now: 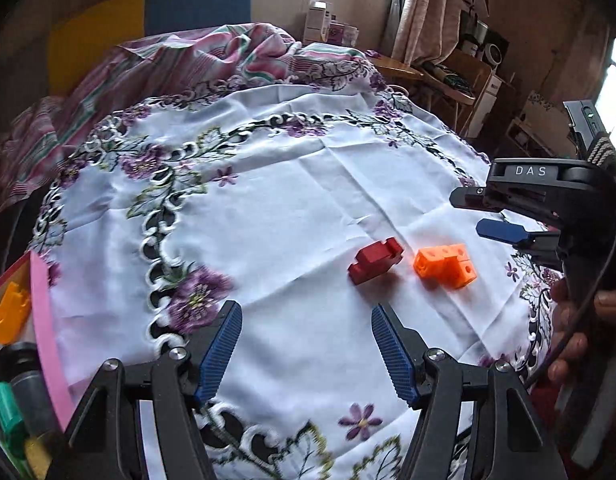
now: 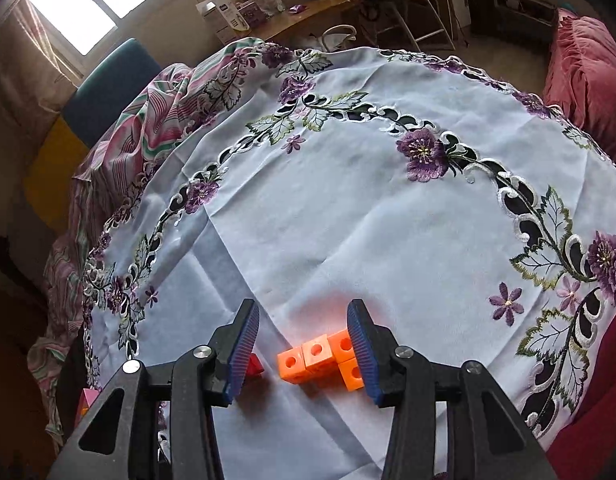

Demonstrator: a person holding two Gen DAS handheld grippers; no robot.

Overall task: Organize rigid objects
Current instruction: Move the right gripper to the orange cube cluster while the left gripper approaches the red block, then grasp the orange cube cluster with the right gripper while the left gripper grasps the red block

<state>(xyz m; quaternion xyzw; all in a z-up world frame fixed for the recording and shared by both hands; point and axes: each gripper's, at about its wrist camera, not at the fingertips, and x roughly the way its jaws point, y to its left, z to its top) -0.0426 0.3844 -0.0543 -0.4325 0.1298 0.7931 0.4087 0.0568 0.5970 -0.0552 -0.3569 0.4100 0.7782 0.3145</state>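
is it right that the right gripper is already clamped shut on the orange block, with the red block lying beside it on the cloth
Not quite. In the right wrist view the right gripper is open around the orange block, not clamped on it. The red block does lie beside it on the cloth.

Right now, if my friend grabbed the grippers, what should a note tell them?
Left gripper: open, empty, above the cloth.
Right gripper: open, low around the orange block, not squeezing it.
Red block lies on the tablecloth beside the orange one, a small gap between them.
A yellow block sits in the pink box at the left.
Left to do: put both loose blocks away, probably there.
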